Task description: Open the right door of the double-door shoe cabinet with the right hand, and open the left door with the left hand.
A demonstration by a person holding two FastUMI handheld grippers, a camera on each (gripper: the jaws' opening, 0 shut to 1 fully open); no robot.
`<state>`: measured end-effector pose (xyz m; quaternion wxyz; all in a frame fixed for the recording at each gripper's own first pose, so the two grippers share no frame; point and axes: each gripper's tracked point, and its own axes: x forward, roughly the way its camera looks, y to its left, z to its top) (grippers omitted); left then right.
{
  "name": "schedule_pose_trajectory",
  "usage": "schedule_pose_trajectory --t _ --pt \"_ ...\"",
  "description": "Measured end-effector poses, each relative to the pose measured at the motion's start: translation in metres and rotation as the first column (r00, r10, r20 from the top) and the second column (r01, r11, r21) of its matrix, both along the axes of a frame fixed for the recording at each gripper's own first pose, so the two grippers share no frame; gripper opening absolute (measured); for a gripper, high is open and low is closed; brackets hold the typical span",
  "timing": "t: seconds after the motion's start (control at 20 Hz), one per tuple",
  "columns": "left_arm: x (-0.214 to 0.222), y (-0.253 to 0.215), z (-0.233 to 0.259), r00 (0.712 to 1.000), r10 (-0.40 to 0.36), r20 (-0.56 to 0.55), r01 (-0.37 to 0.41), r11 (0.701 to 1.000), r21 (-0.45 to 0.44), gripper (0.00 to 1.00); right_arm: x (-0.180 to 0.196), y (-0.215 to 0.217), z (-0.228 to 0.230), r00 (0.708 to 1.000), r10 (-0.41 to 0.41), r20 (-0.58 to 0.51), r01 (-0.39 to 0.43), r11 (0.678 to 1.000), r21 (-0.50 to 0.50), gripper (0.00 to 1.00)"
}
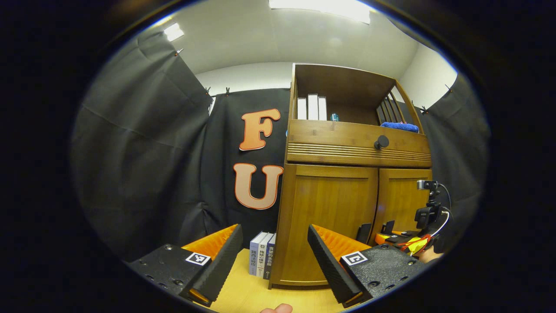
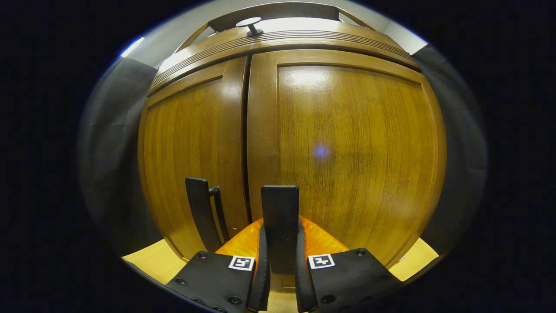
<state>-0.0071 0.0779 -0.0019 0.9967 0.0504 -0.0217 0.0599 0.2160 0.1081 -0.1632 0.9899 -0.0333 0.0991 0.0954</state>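
Booth tabletop point(image 1: 243, 295): books point(image 1: 262, 259) beside cabinet point(image 1: 330, 226); left tool point(image 1: 273, 256) apart, right tool point(image 2: 280, 243) clamped on right-door handle point(image 2: 280, 217).

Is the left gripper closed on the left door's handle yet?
No: in the left gripper view the left gripper stands wide open, back from the cabinet, with the left door shut and untouched.

The shoe cabinet point(image 1: 334, 217) is warm honey-brown wood with vertical grain on both doors, and its door handles point(image 2: 280, 217) are black. A black round knob point(image 1: 381, 141) sits on the ribbed drawer front above. On the open shelf stand white books point(image 1: 312, 107) beside a blue cloth point(image 1: 400, 126). The table point(image 1: 247, 295) is pale yellow wood; grey and blue books point(image 1: 262, 259) stand at the cabinet's left edge.
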Motion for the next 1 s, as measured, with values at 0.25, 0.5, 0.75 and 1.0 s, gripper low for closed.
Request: schedule_pose_trajectory --t 0.25,0.5,0.75,1.0 --pt "-0.003 -0.015 -0.002 1.000 -0.024 -0.009 0.024 1.000 0.001 0.92 -0.010 0.003 0.014 0.999 0.039 -0.013 -0.039 0.999 0.021 0.32" --pt "-0.003 -0.038 -0.010 0.998 -0.061 -0.026 0.061 0.998 -0.023 0.94 -0.022 0.002 0.029 0.997 0.078 -0.024 -0.077 0.996 0.049 0.32" --pt "-0.002 -0.062 -0.020 0.994 -0.101 -0.045 0.098 0.994 -0.048 0.92 -0.030 -0.004 0.038 0.997 0.074 -0.026 -0.073 0.996 0.045 0.32" --pt "-0.001 -0.085 -0.029 0.989 -0.141 -0.055 0.136 0.988 -0.078 0.95 -0.042 -0.019 0.041 0.999 0.047 -0.017 -0.046 0.998 0.038 0.31"
